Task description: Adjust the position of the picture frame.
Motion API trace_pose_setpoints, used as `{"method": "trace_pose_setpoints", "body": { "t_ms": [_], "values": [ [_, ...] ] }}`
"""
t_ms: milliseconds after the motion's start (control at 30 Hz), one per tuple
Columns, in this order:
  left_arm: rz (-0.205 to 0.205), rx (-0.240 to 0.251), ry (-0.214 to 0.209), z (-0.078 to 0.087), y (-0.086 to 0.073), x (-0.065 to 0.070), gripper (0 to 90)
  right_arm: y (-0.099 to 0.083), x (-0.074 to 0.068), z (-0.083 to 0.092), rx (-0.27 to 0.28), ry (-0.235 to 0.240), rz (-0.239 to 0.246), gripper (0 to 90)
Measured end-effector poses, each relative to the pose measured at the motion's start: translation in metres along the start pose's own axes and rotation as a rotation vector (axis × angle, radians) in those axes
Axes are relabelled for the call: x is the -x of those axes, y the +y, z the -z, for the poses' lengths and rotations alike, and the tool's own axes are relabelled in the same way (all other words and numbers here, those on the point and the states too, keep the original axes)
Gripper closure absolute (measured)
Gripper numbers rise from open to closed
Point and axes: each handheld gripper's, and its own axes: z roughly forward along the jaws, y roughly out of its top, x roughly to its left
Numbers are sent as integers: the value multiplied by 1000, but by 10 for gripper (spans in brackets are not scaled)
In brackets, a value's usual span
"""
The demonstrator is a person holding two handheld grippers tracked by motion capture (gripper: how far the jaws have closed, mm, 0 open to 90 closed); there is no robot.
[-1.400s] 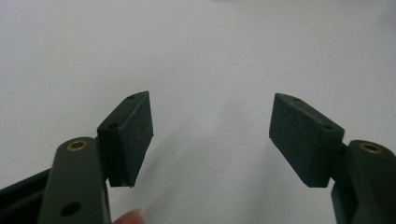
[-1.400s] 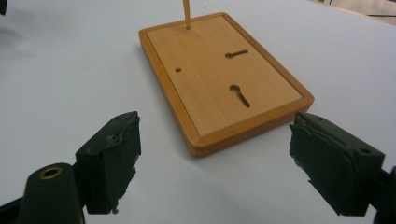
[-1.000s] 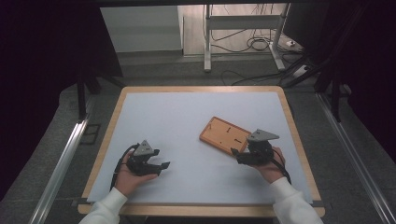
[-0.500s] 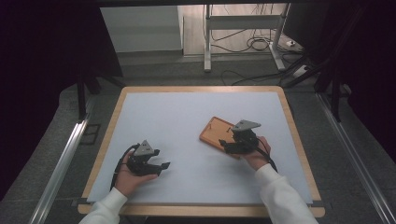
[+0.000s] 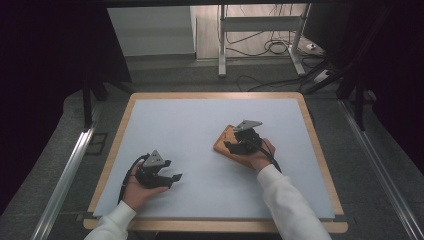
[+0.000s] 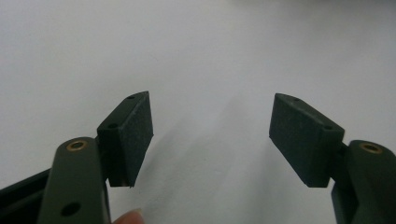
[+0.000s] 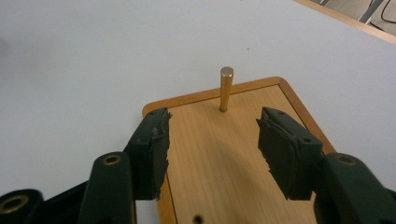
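**Tongs spread over a pegged wooden board**

Forearms in white sleeves (image 5: 282,200) enter at the near edge of the tabletop (image 5: 200,125), which is covered in pale sheet with a wooden rim. Near left, the left hand (image 5: 137,187) holds the left tongs (image 5: 172,181) low over bare surface, well apart from everything else. In the left gripper view these tongs (image 6: 210,135) stand spread wide, with nothing but white surface between their black pads (image 6: 135,135), and a fingertip (image 6: 128,217) peeks in at the bottom edge.

Farther off and to the right, the right hand (image 5: 260,155) carries the right tongs (image 5: 231,146) above a flat wooden board (image 5: 222,142) lying right of the tabletop's centre. The right gripper view shows these tongs (image 7: 212,149) also spread, pinching nothing, hanging over the board (image 7: 215,163). Beyond their tips a slim brass peg (image 7: 225,88) stands upright near the board's far edge, not touched by either pad. A small hole (image 7: 198,218) sits in the board at the near side.

Beyond the tabletop, cables (image 5: 265,47) lie on the floor beside a metal stand (image 5: 222,40).
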Motion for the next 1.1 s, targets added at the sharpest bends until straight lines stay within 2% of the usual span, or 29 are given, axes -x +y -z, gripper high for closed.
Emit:
{"method": "trace_pose_setpoints", "body": {
  "t_ms": [433, 633, 800, 967, 1100],
  "values": [
    [-3, -5, -4, -1, 0, 0, 298, 10, 8, -27, -16, 24, -7, 605],
    [-3, -6, -5, -1, 0, 0, 298, 13, 11, -36, -28, 33, 6, 688],
    [-4, -7, -5, -1, -1, -1, 298, 12, 12, -42, -34, 23, 31, 835],
    [-6, -11, -7, -1, -1, -2, 298, 12, 12, -43, -33, 15, 45, 851],
    [-7, -12, -8, -1, -1, -2, 298, 12, 10, -41, -37, 10, 27, 854]
  ]
}}
